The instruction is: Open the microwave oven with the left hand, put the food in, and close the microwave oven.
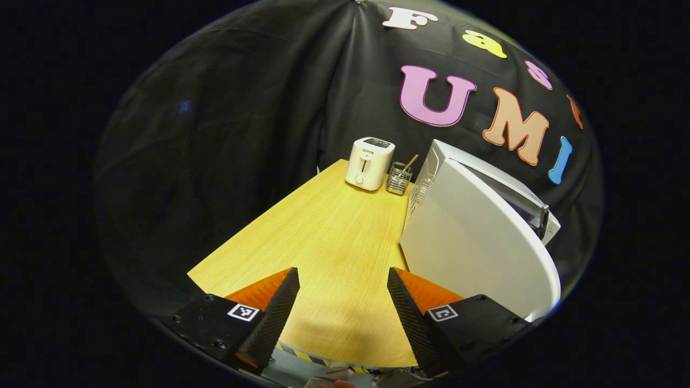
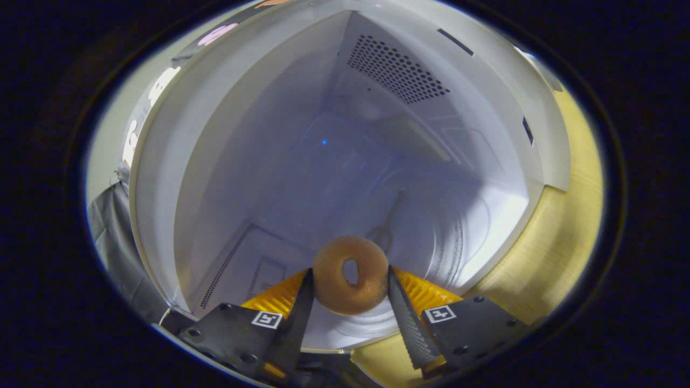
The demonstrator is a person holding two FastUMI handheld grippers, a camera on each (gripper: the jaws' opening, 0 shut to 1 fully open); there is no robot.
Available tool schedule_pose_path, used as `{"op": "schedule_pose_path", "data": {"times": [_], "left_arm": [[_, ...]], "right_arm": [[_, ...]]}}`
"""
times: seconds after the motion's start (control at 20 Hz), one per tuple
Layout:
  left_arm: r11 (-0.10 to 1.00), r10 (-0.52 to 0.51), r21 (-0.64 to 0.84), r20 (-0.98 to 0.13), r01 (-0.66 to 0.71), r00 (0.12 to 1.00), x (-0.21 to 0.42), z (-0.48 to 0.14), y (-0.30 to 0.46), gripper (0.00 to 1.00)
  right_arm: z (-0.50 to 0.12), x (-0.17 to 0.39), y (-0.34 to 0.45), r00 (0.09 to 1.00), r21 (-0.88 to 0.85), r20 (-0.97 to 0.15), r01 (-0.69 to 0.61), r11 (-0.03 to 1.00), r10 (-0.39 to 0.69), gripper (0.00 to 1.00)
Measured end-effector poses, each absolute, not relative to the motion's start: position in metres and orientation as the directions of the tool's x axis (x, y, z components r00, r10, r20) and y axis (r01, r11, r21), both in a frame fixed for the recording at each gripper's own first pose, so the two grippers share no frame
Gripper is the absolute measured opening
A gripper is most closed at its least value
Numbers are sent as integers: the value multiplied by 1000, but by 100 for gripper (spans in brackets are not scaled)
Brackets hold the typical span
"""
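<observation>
In the right gripper view, my right gripper (image 2: 349, 280) sits at the bottom centre of the frame with its 2 fingers closed in on a brown doughnut (image 2: 350, 275), 1 finger against each side of it. The doughnut stands on edge between them, its hole facing the camera. Behind and around it, the white cavity of the microwave oven (image 2: 302, 161) fills the middle of the frame, its mouth open toward me. A patch of small perforations sits on the cavity's wall at the upper centre, and a round turntable shows pale at the lower right, beneath the doughnut. I cannot tell whether the doughnut touches the turntable. A strip of the wooden table (image 2: 560, 248) curves along the right edge of the frame.

In the left gripper view, my left gripper (image 1: 343, 302) is at the bottom of the frame with its 2 fingers spread wide and nothing between them, only the wooden table (image 1: 329, 242) showing below. The microwave oven (image 1: 474, 237) stands at the right of the frame, its white door swung outward toward me. Near the top centre, at the far end of the table, stands a cream toaster (image 1: 370, 163), and just to its right a small clear glass (image 1: 399, 178) with a thin brown stick leaning in it.
</observation>
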State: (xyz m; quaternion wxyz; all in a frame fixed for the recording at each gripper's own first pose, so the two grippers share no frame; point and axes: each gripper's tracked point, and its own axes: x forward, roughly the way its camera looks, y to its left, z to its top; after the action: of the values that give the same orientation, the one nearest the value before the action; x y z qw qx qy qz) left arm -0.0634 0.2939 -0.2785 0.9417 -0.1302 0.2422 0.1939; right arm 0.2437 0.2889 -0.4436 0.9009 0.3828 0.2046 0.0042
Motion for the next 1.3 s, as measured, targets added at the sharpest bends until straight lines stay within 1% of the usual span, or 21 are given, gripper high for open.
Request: {"op": "schedule_pose_path", "data": {"times": [0.1, 0.2, 0.25, 0.3, 0.5, 0.7, 0.8, 0.9, 1.0, 1.05, 1.1, 1.15, 1.2, 1.25, 1.3], "left_arm": [[888, 300, -160, -509, -431, 807, -63, -281, 293, 97], [887, 295, -167, -511, -430, 808, -62, -280, 291, 97], [888, 294, -167, -511, -429, 808, -61, -281, 290, 97], [889, 292, -167, -511, -426, 809, -60, -281, 289, 97], [898, 270, -171, -513, -405, 815, -59, -281, 281, 97], [919, 228, -171, -502, -354, 834, -59, -278, 266, 96], [933, 205, -166, -486, -320, 850, -58, -274, 259, 96], [945, 182, -157, -476, -286, 860, -56, -271, 251, 95], [954, 159, -153, -469, -257, 869, -56, -268, 242, 94], [958, 148, -152, -463, -243, 874, -54, -266, 238, 93], [961, 142, -150, -457, -233, 878, -53, -263, 234, 92], [964, 135, -148, -448, -222, 884, -52, -259, 230, 91], [968, 124, -145, -439, -206, 890, -52, -256, 226, 91], [971, 118, -137, -429, -194, 895, -51, -254, 222, 91], [975, 117, -124, -423, -185, 899, -50, -252, 219, 82]], "right_arm": [[-439, 244, 289, 920, 683, -359, 142, 716, 160, 89], [-438, 238, 285, 917, 665, -369, 144, 733, 154, 91], [-436, 235, 283, 915, 656, -373, 140, 742, 156, 99], [-434, 230, 281, 914, 642, -373, 132, 755, 158, 90], [-409, 201, 268, 913, 536, -371, 61, 842, 170, 90], [-392, 151, 239, 872, 412, -453, 22, 911, 184, 90], [-372, 135, 208, 896, 293, -424, 0, 956, 130, 90], [-355, 113, 201, 894, 224, -423, -56, 973, 149, 99], [-340, 96, 192, 894, 170, -420, -94, 981, 159, 90], [-332, 90, 183, 901, 131, -408, -100, 986, 145, 91], [-326, 85, 175, 907, 105, -399, -102, 989, 136, 99], [-319, 78, 170, 911, 97, -393, -97, 991, 128, 99], [-311, 72, 166, 914, 100, -386, -90, 991, 122, 90], [-303, 66, 159, 918, 99, -380, -81, 992, 113, 90], [-297, 60, 152, 922, 84, -374, -71, 994, 97, 91]]}}
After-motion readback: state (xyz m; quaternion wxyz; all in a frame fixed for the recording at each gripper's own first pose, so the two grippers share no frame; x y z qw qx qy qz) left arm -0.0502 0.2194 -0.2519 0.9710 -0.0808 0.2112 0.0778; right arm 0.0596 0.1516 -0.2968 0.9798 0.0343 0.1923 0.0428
